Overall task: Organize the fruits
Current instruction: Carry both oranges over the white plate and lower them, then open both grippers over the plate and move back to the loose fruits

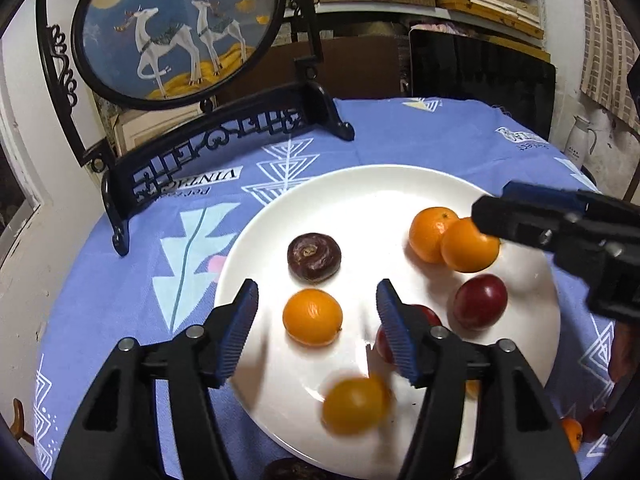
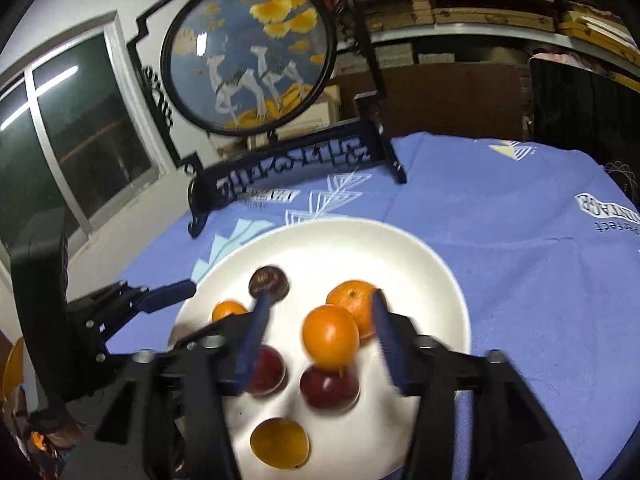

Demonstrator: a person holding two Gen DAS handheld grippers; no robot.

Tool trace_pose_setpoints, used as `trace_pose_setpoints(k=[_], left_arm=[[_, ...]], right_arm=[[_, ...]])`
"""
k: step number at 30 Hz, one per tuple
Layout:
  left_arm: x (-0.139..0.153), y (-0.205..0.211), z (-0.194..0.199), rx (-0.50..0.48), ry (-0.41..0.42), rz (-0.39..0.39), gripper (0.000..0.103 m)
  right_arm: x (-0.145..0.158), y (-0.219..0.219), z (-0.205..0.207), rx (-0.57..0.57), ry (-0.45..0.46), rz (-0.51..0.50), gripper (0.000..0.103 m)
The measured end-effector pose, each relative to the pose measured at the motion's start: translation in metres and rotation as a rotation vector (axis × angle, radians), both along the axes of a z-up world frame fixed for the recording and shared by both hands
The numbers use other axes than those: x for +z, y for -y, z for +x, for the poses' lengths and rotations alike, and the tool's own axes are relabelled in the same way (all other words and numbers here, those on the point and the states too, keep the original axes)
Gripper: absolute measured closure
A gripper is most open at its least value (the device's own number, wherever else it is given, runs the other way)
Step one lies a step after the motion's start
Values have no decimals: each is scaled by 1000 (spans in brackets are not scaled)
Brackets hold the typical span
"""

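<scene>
Nearest the left wrist camera, the left claw (image 1: 316,300) stands with its blue pads apart over the white plate (image 1: 360,188), nothing pressed between them. A blurred orange (image 1: 354,404) sits low between its arms, smeared so its outline is hard to make out; a sharper orange (image 1: 313,317) lies just beyond the pads. A red fruit (image 1: 386,344) is largely hidden behind the right pad. The wrinkled dark fruit (image 1: 315,257) rests farther in.

In the right wrist view the right claw (image 2: 320,312) is also apart, an orange (image 2: 330,338) between its pads; whether it touches them I cannot tell. Two red fruits (image 2: 329,388) lie below it, one half covered by the left pad. The blue-clothed surface (image 2: 520,240) carries the plate; more fruit at the picture's left edge is cut off.
</scene>
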State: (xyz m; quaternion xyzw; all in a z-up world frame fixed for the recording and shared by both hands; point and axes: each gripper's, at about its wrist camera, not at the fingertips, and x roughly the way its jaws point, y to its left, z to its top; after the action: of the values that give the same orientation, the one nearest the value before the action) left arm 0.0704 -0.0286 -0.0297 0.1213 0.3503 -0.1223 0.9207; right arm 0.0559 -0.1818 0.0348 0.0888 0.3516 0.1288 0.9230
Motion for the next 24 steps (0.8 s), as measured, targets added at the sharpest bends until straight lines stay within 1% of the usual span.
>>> trace_pose_setpoints(k=[1, 2, 3, 5, 6, 7, 9, 10, 11, 13, 14, 15, 17, 18, 20, 22, 24], left_arm=[[1, -1, -1, 0, 7, -1, 38], [2, -1, -2, 1, 14, -1, 31], [5, -3, -4, 5, 36, -2, 29], [11, -7, -8, 8, 81, -13, 21], [16, -10, -10, 10, 104, -32, 18], [23, -15, -12, 12, 128, -68, 12], [34, -24, -18, 21, 178, -140, 7], [41, -30, -21, 42, 212, -174, 6], [45, -33, -24, 56, 234, -191, 6], [54, -40, -30, 103, 282, -222, 5], [55, -42, -31, 120, 290, -227, 5], [57, -45, -31, 144, 292, -239, 5], [57, -48, -29, 170, 279, -262, 5], [56, -49, -27, 174, 274, -271, 5], [56, -47, -28, 168, 282, -251, 6], [56, -44, -32, 163, 317, -222, 6], [55, -41, -33, 136, 311, -222, 6]], right_arm=[[4, 1, -3, -1, 24, 3, 42], [8, 2, -6, 0, 43, 6, 42], [10, 3, -7, -1, 56, 6, 38], [23, 5, -17, -36, 133, -17, 28], [29, 5, -21, -48, 166, -22, 24], [38, 5, -28, -67, 217, -26, 21], [53, 6, -42, -110, 306, -32, 6], [64, 6, -52, -129, 372, -29, 3], [72, 5, -59, -138, 420, -25, 3], [84, 5, -71, -143, 479, -14, 3], [88, 6, -74, -114, 486, 16, 3], [90, 9, -73, -84, 466, 53, 3], [87, 12, -64, -20, 364, 126, 3], [86, 12, -62, -16, 361, 137, 3], [85, 10, -63, -23, 373, 118, 3], [85, 7, -61, -5, 358, 105, 3], [87, 3, -62, 2, 363, 103, 3]])
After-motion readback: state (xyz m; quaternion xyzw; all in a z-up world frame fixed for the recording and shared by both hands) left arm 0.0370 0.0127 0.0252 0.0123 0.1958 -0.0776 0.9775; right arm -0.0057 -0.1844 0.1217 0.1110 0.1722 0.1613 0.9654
